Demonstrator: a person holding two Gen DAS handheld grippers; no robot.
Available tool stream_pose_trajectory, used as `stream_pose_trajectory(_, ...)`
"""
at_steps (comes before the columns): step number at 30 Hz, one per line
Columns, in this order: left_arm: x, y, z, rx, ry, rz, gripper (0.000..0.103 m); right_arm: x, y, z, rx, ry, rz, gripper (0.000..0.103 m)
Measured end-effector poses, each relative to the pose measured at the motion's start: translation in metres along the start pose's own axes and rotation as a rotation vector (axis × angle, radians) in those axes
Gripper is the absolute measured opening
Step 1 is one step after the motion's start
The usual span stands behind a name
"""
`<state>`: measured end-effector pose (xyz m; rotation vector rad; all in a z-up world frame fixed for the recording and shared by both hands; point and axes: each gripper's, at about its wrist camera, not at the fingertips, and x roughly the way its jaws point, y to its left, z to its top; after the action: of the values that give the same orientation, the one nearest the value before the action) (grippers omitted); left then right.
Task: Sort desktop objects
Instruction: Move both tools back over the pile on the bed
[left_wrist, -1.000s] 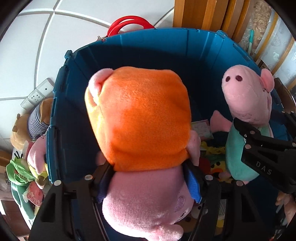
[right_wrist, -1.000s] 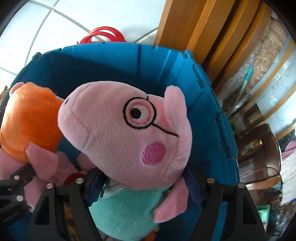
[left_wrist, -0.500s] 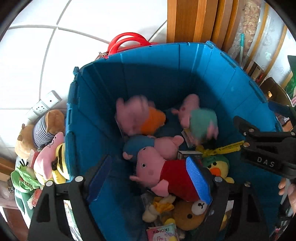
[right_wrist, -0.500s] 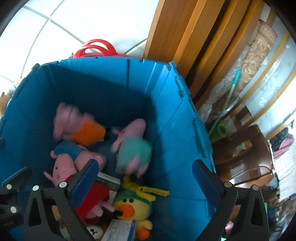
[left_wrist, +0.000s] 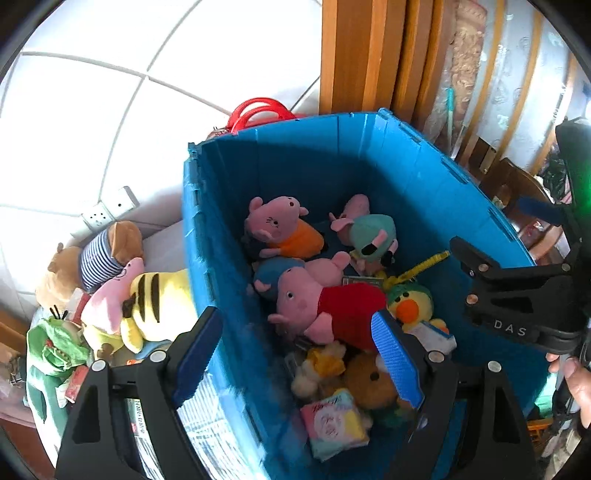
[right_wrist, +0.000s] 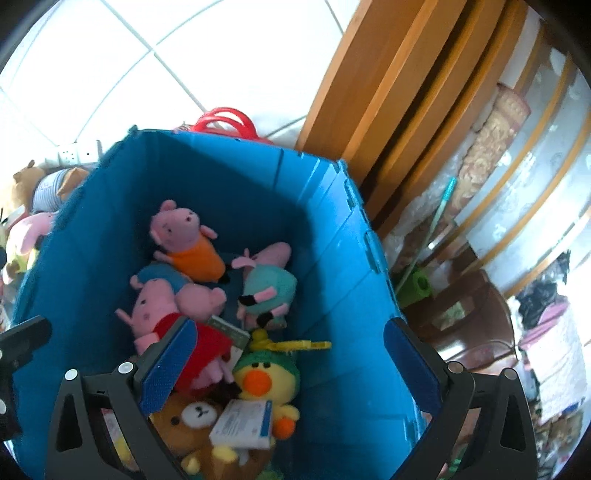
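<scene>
A blue bin holds several plush toys. The pig in the orange dress lies near the bin's far wall. Beside it, face down, is the pig in the teal shirt. A pig in red, a yellow duck and a brown bear lie nearer. My left gripper hangs open above the bin's left wall, nothing between its blue pads. My right gripper is wide open above the bin, also empty.
More plush toys are piled outside the bin on the left, among them a yellow striped one. A power strip lies on the white tiles. Red handles poke up behind the bin. Wooden panels and a dark chair stand to the right.
Each gripper held a pig plush a second ago; both jaws opened, the two pigs dropped into the bin, and both grippers rose and drew back from it.
</scene>
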<state>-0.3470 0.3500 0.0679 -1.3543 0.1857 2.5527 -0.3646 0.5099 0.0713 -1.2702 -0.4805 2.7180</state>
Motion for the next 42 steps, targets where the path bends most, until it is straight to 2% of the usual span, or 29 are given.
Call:
stream_pose_trajectory(8, -0.053, 0.026, -0.053, 0.013, -0.104, -0.014, 0.083, -0.068, 0.021, -0.043, 0.016, -0.118, -0.001, 0.102)
stream_pose_trajectory(14, -0.076, 0.052, -0.092, -0.009, -0.155, -0.015, 0.083, -0.093, 0.045, -0.074, 0.067, -0.167, 0.079, 0.102)
stream_pose_trajectory(21, -0.094, 0.09, -0.13, -0.045, -0.19, 0.014, 0.083, -0.114, 0.084, -0.09, 0.105, -0.211, 0.151, 0.102)
stream_pose_trajectory(28, -0.1, 0.136, -0.171, -0.101, -0.202, 0.114, 0.083, -0.137, 0.131, -0.096, 0.129, -0.265, 0.229, 0.102)
stream_pose_trajectory(30, -0.1, 0.152, -0.182, -0.127, -0.198, 0.122, 0.083, -0.143, 0.147, -0.097, 0.133, -0.278, 0.254, 0.102)
stream_pose_trajectory(33, -0.097, 0.18, -0.202, -0.167, -0.189, 0.139, 0.083, -0.148, 0.172, -0.096, 0.125, -0.284, 0.28, 0.103)
stream_pose_trajectory(38, -0.088, 0.232, -0.241, -0.233, -0.152, 0.215, 0.083, -0.152, 0.214, -0.093, 0.108, -0.278, 0.315, 0.102)
stream_pose_trajectory(42, -0.084, 0.268, -0.267, -0.282, -0.126, 0.229, 0.083, -0.156, 0.247, -0.094, 0.099, -0.285, 0.349, 0.102)
